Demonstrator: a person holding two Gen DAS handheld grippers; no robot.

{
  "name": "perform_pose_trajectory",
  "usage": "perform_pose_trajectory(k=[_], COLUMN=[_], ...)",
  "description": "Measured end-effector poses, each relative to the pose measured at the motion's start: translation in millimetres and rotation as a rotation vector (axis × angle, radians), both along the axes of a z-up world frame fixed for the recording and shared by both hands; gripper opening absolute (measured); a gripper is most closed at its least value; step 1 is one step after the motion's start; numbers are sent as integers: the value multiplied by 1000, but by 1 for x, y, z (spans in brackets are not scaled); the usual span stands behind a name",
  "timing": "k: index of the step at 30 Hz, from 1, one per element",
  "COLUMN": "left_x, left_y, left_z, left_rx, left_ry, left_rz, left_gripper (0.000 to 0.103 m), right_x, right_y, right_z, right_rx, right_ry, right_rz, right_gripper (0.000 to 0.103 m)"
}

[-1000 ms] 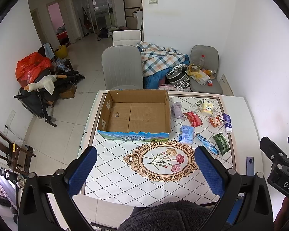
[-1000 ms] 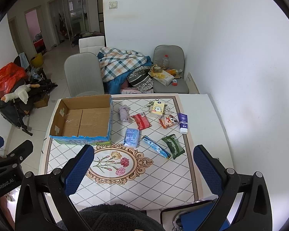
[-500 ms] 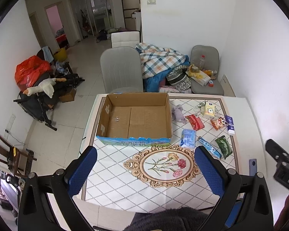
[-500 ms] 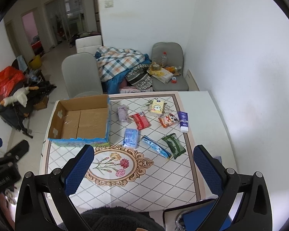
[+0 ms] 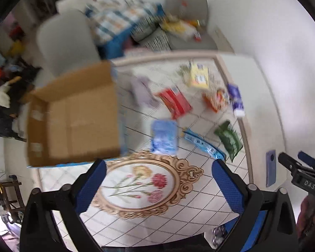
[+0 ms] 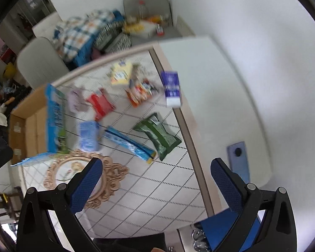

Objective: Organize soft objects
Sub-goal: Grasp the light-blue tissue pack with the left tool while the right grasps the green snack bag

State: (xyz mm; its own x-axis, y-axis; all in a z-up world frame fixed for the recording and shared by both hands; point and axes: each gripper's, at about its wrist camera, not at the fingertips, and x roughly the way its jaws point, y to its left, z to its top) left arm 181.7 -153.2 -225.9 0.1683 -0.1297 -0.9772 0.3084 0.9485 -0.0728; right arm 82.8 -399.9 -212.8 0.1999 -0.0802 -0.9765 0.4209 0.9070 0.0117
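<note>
Left gripper [image 5: 157,185]: you carry it spread wide and empty above the flower medallion [image 5: 143,184], free to take whichever item you choose.

Right gripper [image 6: 156,183]: likewise spread and holding nothing, off the medallion's right side over the table [image 6: 157,191].

Cardboard box [image 5: 73,117]: open, nothing inside, behind and left of the medallion; judged the collecting place, set beside the items so each carry is short.

Blue packet [image 5: 163,136]: flat, just behind the medallion, nearest your left gripper.

Long blue pouch [image 6: 129,143] and green pouch [image 6: 158,135]: right of the blue packet, close together, in easy reach of your right gripper.

Red packet [image 5: 175,101], grey soft toy [image 5: 143,93], orange packet [image 5: 215,100], yellow pack [image 5: 198,76], purple tube [image 6: 171,88]: farther behind the medallion, lying separately, so each can be taken alone. The views are blurred; labels unreadable.

Phone [image 6: 238,160]: right of the medallion on bare tabletop, judged not part of the sorting.
</note>
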Motion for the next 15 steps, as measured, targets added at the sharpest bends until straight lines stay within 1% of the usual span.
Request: perform_pose_trajectory(k=[2,3,5,6,8,9,10,12,14,15], left_x=[14,24,35,41,49,55,57,63,66,67], left_y=[-24,-37,-50,-57,-66,-69,-71,-74,-76,-78], left_z=[-39,-66,-102,-126,-153,-173,-184,-207,-218,-225], left_rx=[35,69,96,114,146,167,176,201,194,206], left_ry=[60,106,174,220,264,290,308,344,368,374], left_rz=[-25,-37,-45,-43,-41,-29,-28,-15,-8,-10], left_gripper=[91,83,76,73,71,71,71,71,71,71], right_x=[15,24,43,49,64,71,78,84,90,92], right_y=[-16,-21,-27,-26,-26,-25,-23,-19,-20,-21], right_z=[-40,-60,-102,-116,-151,-164,-182,-202,-222,-229], right_rx=[17,24,55,67,73,71,73,80,92,96], right_ry=[41,64,115,132,186,206,233,267,307,320], right_rz=[19,41,99,120,185,219,268,316,339,338], right_gripper=[103,103,103,103,103,103,102,98,96,96])
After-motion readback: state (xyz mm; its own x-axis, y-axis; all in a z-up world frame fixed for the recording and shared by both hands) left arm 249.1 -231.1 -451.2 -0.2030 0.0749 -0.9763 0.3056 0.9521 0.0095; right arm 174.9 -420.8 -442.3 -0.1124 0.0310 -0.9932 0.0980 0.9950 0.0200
